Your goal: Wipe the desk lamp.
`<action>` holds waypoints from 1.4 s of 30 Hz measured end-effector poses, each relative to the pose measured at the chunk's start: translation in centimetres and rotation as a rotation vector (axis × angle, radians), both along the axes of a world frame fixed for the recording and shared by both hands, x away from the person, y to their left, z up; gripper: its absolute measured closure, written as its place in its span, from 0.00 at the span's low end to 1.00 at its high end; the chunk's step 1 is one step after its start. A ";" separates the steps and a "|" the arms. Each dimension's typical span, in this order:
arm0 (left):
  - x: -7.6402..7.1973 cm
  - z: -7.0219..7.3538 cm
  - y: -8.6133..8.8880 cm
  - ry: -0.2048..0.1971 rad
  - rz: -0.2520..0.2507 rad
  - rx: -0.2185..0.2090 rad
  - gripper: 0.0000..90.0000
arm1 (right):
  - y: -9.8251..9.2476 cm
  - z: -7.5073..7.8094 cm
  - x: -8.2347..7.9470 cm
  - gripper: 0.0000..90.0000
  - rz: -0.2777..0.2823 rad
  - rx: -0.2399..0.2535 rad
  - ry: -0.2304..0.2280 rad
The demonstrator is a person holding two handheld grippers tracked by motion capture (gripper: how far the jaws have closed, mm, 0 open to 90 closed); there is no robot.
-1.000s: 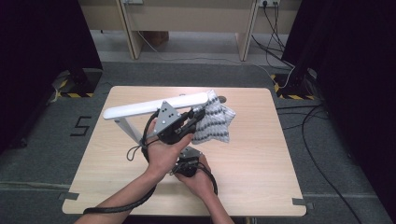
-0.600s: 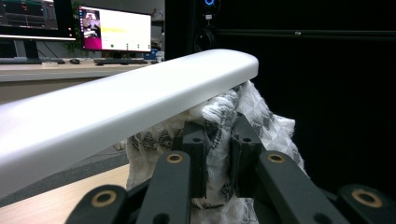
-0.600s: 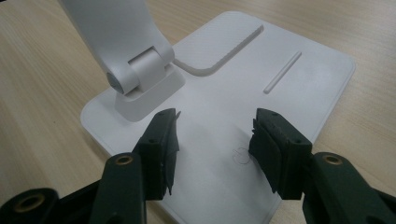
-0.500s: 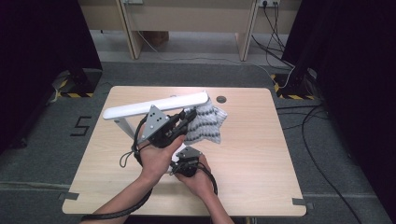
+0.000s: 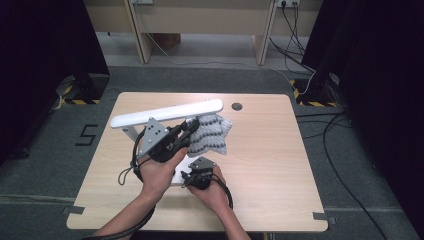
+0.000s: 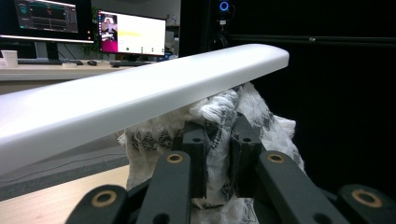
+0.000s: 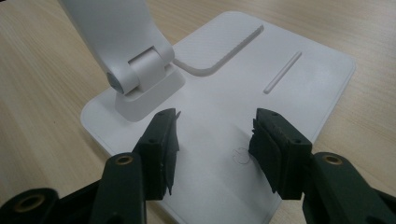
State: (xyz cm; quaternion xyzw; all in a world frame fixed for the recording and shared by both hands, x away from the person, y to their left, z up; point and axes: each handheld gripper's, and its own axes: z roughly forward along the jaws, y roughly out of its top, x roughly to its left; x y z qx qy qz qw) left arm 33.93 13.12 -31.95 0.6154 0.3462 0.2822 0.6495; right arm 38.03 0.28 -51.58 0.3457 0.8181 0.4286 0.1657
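Note:
A white desk lamp stands on the table, its long bar head (image 5: 167,114) slanting over its flat base (image 5: 179,175). My left gripper (image 5: 191,131) is shut on a white cloth with a grey pattern (image 5: 210,136), just under the bar. In the left gripper view the cloth (image 6: 261,116) is bunched between the jaws of the left gripper (image 6: 218,140) and touches the bar's (image 6: 140,93) underside. My right gripper (image 5: 187,177) is open over the lamp base (image 7: 261,60). In its own view the right gripper (image 7: 215,135) has nothing between its fingers, and the lamp's hinge (image 7: 140,70) is just ahead.
The wooden table (image 5: 280,150) has a round cable hole (image 5: 236,106) near its far edge. Bare wood lies to the right of the lamp. Cables run across the floor (image 5: 320,125) at the right. Monitors on a desk (image 6: 126,32) show in the background.
My left gripper has slid left and slightly toward me along the underside of the lamp bar, dragging the cloth with it. The right gripper has stayed on the base.

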 end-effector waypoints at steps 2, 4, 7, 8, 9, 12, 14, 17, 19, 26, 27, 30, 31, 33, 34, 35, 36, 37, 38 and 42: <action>-0.1 -0.1 0.3 -0.002 0.006 0.002 0.88 | 0.0 0.0 0.0 0.56 -0.001 0.001 0.003; -0.2 -0.1 0.7 -0.001 0.012 0.004 0.88 | 0.0 0.0 0.0 0.56 -0.002 0.001 0.004; -0.4 -0.3 1.6 0.001 0.023 0.005 0.88 | 0.0 0.0 0.0 0.56 -0.001 0.004 0.003; -0.5 -0.3 1.8 0.002 0.025 0.009 0.88 | 0.0 0.0 0.0 0.56 -0.001 0.005 0.003; -0.5 -0.4 2.0 0.004 0.026 0.005 0.88 | 0.0 0.0 0.0 0.56 -0.001 0.005 0.003; -0.7 -0.4 2.4 0.006 0.027 0.005 0.88 | 0.0 0.0 0.0 0.56 -0.002 0.004 0.004; -0.8 -0.4 2.8 0.009 0.024 0.001 0.88 | 0.0 0.0 0.0 0.56 0.000 0.004 0.001; -0.9 -0.4 3.5 0.010 0.027 0.003 0.88 | 0.0 0.0 0.0 0.56 0.000 0.004 0.001; -1.1 -0.5 3.8 0.013 0.027 0.005 0.88 | 0.0 0.0 0.0 0.56 0.001 0.004 0.000; -1.2 -0.7 4.9 0.018 0.042 0.003 0.88 | 0.0 0.0 0.0 0.56 0.000 0.004 0.000; -1.3 -0.8 5.3 0.018 0.048 0.007 0.88 | 0.0 0.0 0.0 0.56 0.000 0.005 0.000; -1.4 -0.9 5.8 0.018 0.056 0.006 0.88 | 0.0 0.0 0.0 0.56 0.001 0.006 0.000; -1.5 -0.9 6.0 0.019 0.059 0.003 0.88 | 0.1 0.0 0.0 0.56 0.001 0.005 0.000; -1.6 -1.0 6.2 0.018 0.061 0.003 0.88 | 0.1 0.0 0.0 0.56 0.001 0.005 0.000; -1.7 -1.1 6.4 0.018 0.063 0.001 0.88 | 0.1 0.0 0.0 0.56 0.002 0.006 0.000; -1.8 -1.1 6.7 0.018 0.067 0.002 0.88 | 0.1 0.0 0.0 0.56 0.001 0.005 0.000; -1.9 -1.2 6.9 0.019 0.070 0.003 0.88 | 0.1 0.0 0.0 0.56 0.002 0.005 0.000; -1.9 -1.2 7.1 0.020 0.073 0.001 0.88 | 0.1 0.0 0.1 0.56 0.002 0.005 -0.001; -2.0 -1.3 7.5 0.021 0.079 0.000 0.88 | 0.1 0.0 0.0 0.56 0.002 0.004 -0.001; -2.2 -1.3 8.0 0.023 0.081 -0.001 0.88 | 0.1 0.0 0.0 0.56 0.001 0.004 -0.001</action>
